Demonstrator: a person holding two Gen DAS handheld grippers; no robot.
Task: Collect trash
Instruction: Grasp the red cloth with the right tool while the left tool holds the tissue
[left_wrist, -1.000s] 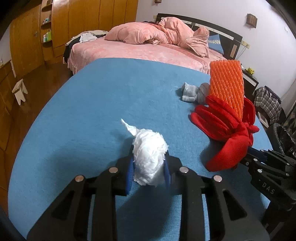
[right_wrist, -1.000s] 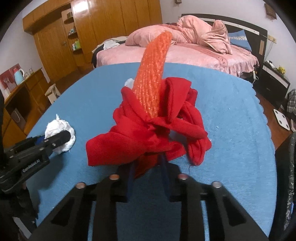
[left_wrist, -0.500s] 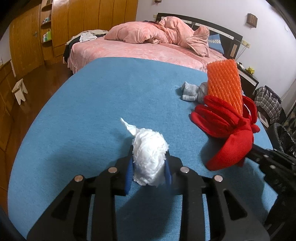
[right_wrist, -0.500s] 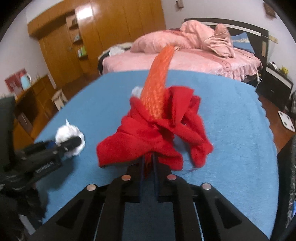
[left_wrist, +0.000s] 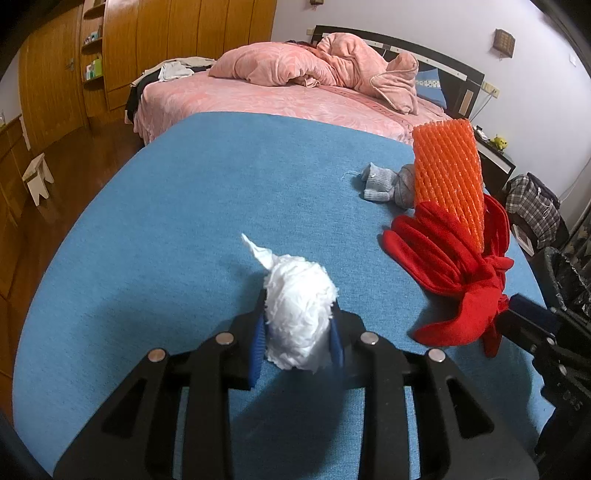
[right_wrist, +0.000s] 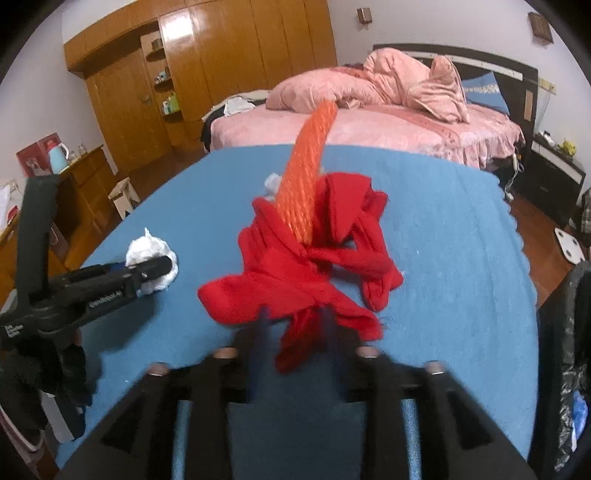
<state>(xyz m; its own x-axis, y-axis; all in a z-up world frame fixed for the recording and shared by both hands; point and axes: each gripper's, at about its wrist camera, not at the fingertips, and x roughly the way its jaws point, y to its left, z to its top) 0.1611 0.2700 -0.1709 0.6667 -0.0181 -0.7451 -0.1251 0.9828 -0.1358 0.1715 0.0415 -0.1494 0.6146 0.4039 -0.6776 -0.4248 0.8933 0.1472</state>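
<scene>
A white crumpled tissue wad (left_wrist: 295, 295) sits between the blue pads of my left gripper (left_wrist: 298, 317), which is shut on it just above the blue tablecloth (left_wrist: 177, 229). From the right wrist view the same tissue wad (right_wrist: 147, 251) shows at the left gripper's tip (right_wrist: 164, 264). A red cloth bundle (right_wrist: 295, 273) wrapped around an orange foam net (right_wrist: 306, 177) lies in front of my right gripper (right_wrist: 293, 321). Its jaws are opening, blurred, with the cloth's tail between them and the pads standing apart from it. In the left wrist view the net (left_wrist: 447, 184) leans up out of the red cloth (left_wrist: 443, 254).
A grey sock (left_wrist: 388, 184) lies on the cloth behind the net. A black trash bag (right_wrist: 569, 350) hangs at the table's right edge. A pink bed (left_wrist: 295, 96) stands beyond the table, with wooden wardrobes and a small stool (left_wrist: 37, 177) to the left.
The right jaws pinched together on the red cloth's tail half a second ago and have now spread apart. The left gripper and its tissue have not moved.
</scene>
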